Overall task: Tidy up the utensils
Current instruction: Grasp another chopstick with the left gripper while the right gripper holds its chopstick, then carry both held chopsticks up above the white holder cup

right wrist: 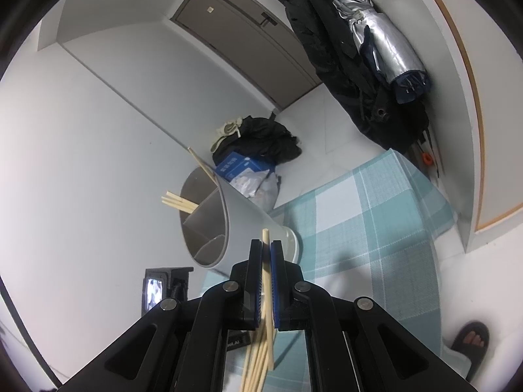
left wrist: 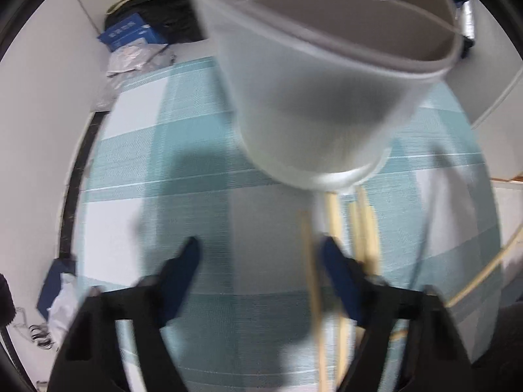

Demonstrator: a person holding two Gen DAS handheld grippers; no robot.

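A pale grey divided utensil holder (left wrist: 310, 104) stands on a teal plaid cloth (left wrist: 196, 150), blurred and close above my left gripper (left wrist: 260, 250). That gripper points down at the cloth and is open. One loose chopstick (left wrist: 310, 261) lies just inside its right finger, and more chopsticks (left wrist: 362, 225) lie outside it. In the right wrist view the holder (right wrist: 248, 219) has a few chopsticks (right wrist: 179, 204) sticking out. My right gripper (right wrist: 266, 245) is shut on a bundle of chopsticks (right wrist: 261, 352), hovering in front of the holder.
A black bag with a blue box (right wrist: 242, 166) and plastic wrappers lie on the floor behind the cloth. Dark coats and a silver umbrella (right wrist: 382, 42) hang at the right. A person's foot in a black slipper (right wrist: 470, 336) is at the lower right.
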